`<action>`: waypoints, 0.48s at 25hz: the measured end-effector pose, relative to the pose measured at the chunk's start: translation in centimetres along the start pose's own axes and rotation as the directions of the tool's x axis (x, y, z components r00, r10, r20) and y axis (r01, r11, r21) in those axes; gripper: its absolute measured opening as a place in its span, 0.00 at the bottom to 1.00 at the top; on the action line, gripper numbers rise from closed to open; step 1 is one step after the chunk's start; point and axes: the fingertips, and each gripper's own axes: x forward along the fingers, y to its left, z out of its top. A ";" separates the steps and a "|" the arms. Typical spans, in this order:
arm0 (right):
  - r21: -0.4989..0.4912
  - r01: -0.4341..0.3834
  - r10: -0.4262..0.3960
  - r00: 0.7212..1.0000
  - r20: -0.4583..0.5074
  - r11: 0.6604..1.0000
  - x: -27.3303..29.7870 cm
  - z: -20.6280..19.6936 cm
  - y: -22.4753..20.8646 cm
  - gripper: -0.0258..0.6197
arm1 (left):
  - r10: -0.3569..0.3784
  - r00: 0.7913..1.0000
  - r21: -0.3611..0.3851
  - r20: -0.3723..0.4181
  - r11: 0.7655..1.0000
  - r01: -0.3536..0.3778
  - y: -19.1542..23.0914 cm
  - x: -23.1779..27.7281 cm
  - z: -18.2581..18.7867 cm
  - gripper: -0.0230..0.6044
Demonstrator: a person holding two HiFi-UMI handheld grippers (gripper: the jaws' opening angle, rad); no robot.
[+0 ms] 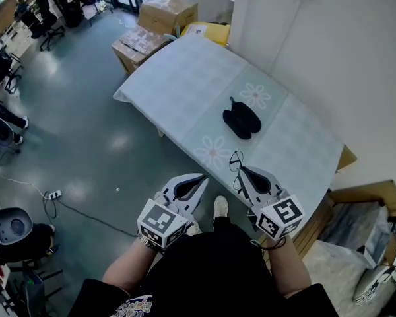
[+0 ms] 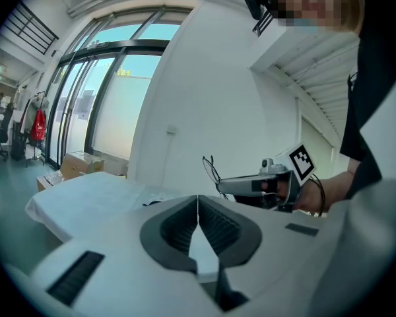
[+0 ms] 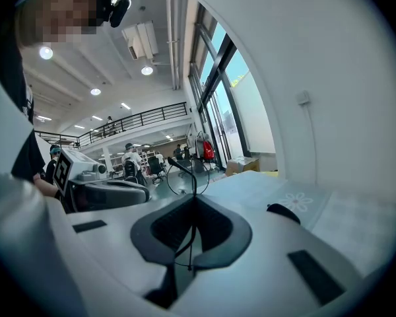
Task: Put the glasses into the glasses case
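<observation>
- The right gripper's fingers are pressed together on the glasses. One thin wire arm of the frame runs down the seam between them, and the round rims stick out past the tips.
- Pinching the arm probably keeps the lenses untouched and lets the frame lead the way into the case.
- The left gripper's fingers are closed tip to tip with nothing between them. It hangs near the person's body, to the left of the right gripper, likely waiting to steady the case.
- Both grippers hover off the near edge of the surface, so the glasses are in the air, not yet over it.
- The glasses case lies farther in, dark and oval, on the pale flowered cloth, well apart from the glasses. It looks like two halves laid side by side, so perhaps open, though this is hard to tell.
- Nothing else lies on the cloth between the glasses and the case.
- Cardboard boxes stand on the floor beyond the far left end, and a wall runs along the right.
</observation>
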 end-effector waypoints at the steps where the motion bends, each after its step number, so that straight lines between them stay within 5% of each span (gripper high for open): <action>1: 0.002 -0.001 0.001 1.000 -0.001 1.000 0.0 0.0 -0.5 0.08 | 0.002 1.000 -0.002 -0.003 1.000 -0.002 0.0 0.5 0.0 0.08; 12: 0.042 -0.014 0.014 1.000 -0.003 0.999 0.8 0.1 -6.2 0.08 | -0.010 0.999 0.020 -0.033 1.000 0.011 -0.4 5.4 -0.1 0.08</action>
